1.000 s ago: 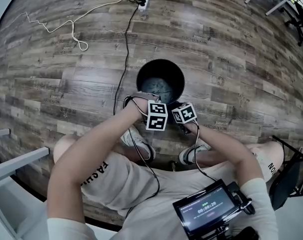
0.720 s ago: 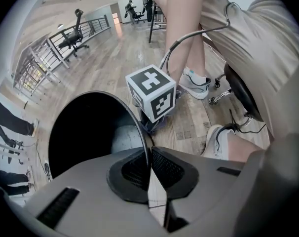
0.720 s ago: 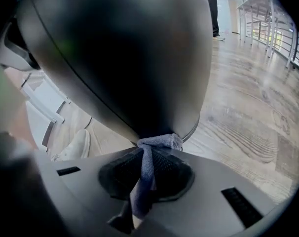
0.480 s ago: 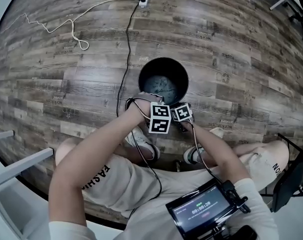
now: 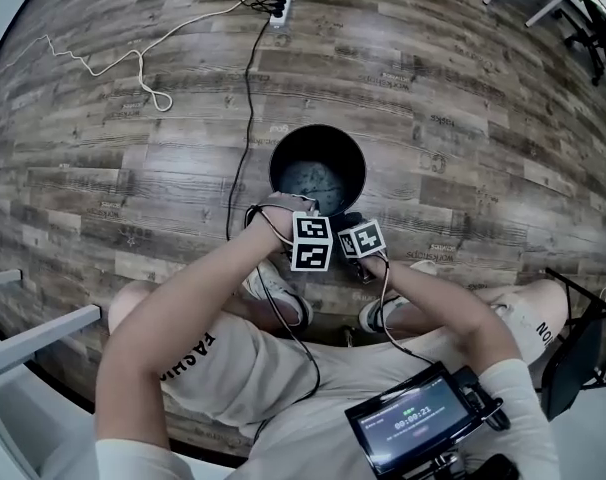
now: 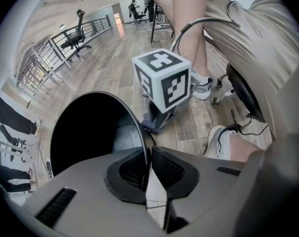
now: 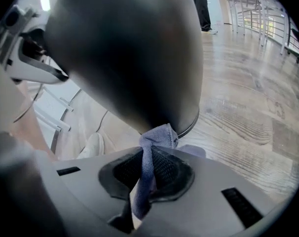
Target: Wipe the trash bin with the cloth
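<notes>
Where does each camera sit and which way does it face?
Head view: on the head, steeply down onto the trash bin; forearms, shoes show.
Left gripper view: on the left gripper, along jaws shut on the bin's rim; a leg, shoes show.
Right gripper view: on the right gripper, toward the bin's wall past its gripped cloth; one shoe shows.
All three share the bin.

From where I stand I count one trash bin (image 5: pixel 328 140) and one cloth (image 7: pixel 157 137). There are two tongs, the left tongs (image 6: pixel 148 169) and the right tongs (image 7: pixel 145 169). There are two marker cubes, the left cube (image 5: pixel 311 242) and the right cube (image 5: pixel 363 238). Two shoes, one (image 5: pixel 275 286) and the other (image 5: pixel 383 313). On the floor (image 5: pixel 483 98) lie one white cord (image 5: pixel 133 63), one black cable (image 5: pixel 245 118) and one power strip (image 5: pixel 280 8). One small screen (image 5: pixel 415 426).
</notes>
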`<state>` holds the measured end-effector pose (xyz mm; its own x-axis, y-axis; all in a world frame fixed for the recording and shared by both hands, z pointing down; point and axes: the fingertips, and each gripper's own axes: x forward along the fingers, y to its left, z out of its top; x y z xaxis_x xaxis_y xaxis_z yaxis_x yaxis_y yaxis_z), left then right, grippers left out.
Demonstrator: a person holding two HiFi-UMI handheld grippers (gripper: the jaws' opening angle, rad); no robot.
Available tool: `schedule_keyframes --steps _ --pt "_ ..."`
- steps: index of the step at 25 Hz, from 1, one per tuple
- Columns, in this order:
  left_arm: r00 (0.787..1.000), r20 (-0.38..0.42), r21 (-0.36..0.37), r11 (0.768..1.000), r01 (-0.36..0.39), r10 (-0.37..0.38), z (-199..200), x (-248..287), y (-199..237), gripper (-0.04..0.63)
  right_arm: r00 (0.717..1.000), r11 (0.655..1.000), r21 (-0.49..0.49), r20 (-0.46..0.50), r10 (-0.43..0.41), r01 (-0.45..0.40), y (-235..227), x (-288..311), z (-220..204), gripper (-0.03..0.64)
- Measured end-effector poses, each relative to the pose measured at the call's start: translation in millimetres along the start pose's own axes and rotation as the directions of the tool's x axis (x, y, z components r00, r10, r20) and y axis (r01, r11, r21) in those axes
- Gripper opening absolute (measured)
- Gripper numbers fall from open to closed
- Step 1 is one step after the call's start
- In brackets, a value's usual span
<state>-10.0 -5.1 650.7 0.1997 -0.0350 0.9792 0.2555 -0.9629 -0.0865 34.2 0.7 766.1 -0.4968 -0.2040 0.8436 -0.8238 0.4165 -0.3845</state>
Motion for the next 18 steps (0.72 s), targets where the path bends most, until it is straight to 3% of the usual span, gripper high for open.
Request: schedule_keyframes --steps 2,7,12,14,18 --pt "1.000 0.006 0.014 1.000 -0.006 0.006 -1.3 -1.0 -3.1 0.028 1.000 0.999 -0.036 0.002 0.031 -0.030 15.5 -22.3 2.4 0.034" --pt "0.998 -0.048 0.088 0.995 0.046 -0.042 -13.9 -1.3 -12.5 0.152 0.996 0.996 -0.037 0.030 0.088 -0.087 37.6 -74.7 11.1 0.034" --pt "0.992 -0.116 0.165 0.986 -0.023 0.042 -41.0 2.7 1.2 0.150 0.989 0.990 0.094 0.111 0.098 -0.109 47.1 -118.3 26.9 0.034" --pt "0.991 -0.117 0.190 0.981 -0.047 0.070 -42.0 3.4 3.3 0.084 0.981 0.982 0.136 0.160 0.105 -0.128 52.2 -132.6 36.5 0.034" --pt "0.990 -0.134 0.167 0.986 -0.025 0.047 -36.1 4.4 -1.9 0.061 0.971 0.980 0.136 0.206 0.118 -0.148 62.4 -147.6 52.3 0.034"
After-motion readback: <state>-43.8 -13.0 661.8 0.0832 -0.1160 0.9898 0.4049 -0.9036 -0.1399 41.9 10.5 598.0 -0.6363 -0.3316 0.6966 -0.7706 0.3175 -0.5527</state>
